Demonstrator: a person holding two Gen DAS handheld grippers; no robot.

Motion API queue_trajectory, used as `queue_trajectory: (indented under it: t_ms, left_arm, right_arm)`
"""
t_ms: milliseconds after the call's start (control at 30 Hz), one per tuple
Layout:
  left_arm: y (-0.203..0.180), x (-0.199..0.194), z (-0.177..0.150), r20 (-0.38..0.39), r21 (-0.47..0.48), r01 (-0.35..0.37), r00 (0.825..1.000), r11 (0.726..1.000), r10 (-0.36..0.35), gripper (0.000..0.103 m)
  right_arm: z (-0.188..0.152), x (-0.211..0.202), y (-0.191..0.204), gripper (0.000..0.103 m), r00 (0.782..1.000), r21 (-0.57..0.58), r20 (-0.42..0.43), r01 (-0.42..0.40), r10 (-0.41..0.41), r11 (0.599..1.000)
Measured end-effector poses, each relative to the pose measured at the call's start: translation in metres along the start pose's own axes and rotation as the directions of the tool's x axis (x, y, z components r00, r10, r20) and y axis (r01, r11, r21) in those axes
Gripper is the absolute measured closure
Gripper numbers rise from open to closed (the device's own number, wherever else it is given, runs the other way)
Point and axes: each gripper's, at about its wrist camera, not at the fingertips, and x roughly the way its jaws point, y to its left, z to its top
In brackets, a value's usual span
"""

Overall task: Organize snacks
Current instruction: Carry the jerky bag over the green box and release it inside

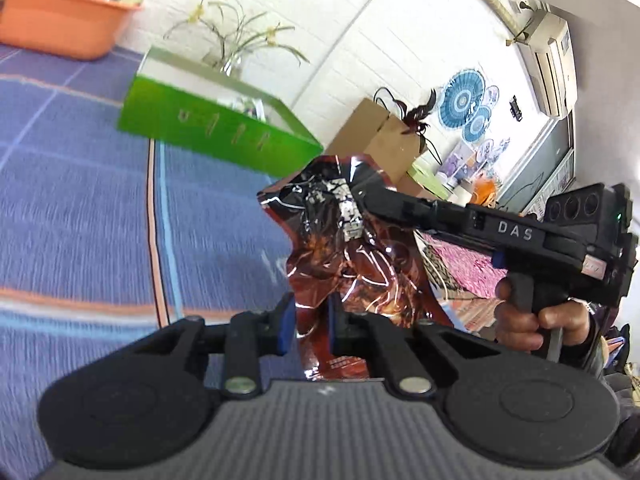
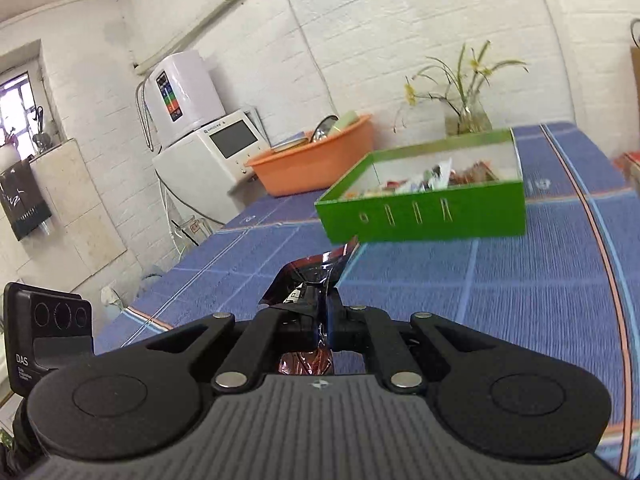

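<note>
A shiny dark red snack bag point(image 1: 356, 264) hangs in the air above the blue tablecloth. My left gripper point(image 1: 312, 326) has its blue-padded fingers around the bag's lower edge, with a small gap on the left pad. My right gripper point(image 1: 362, 196) comes in from the right and is shut on the bag's top edge. In the right wrist view my right gripper point(image 2: 320, 320) pinches the bag point(image 2: 308, 280), and part of the left gripper body point(image 2: 44, 344) shows at left. A green box point(image 2: 424, 208) holding several snack packets stands farther back on the table; it also shows in the left wrist view point(image 1: 216, 132).
An orange basin point(image 2: 316, 160) with dishes sits at the table's far end by a white appliance point(image 2: 208, 152). A glass vase with a plant point(image 2: 468, 120) stands behind the green box. Brown cardboard boxes point(image 1: 384, 136) stand beyond the table's edge. The tablecloth point(image 2: 520, 288) is blue with stripes.
</note>
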Motion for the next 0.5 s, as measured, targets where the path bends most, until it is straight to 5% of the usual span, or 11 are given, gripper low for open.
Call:
queue_trajectory:
  t_ms: [200, 500]
  left_arm:
    - [-0.011, 0.012, 0.041, 0.013, 0.143, -0.14, 0.99, 0.98, 0.139, 0.102]
    - [-0.005, 0.022, 0.118, 0.127, 0.298, -0.298, 0.954, 0.907, 0.271, 0.1]
  right_arm:
    - [0.02, 0.025, -0.012, 0.095, 1.0, 0.01, 0.011, 0.009, -0.009, 1.0]
    - [0.086, 0.068, -0.019, 0.094, 0.996, 0.051, 0.089, -0.03, 0.026, 0.998]
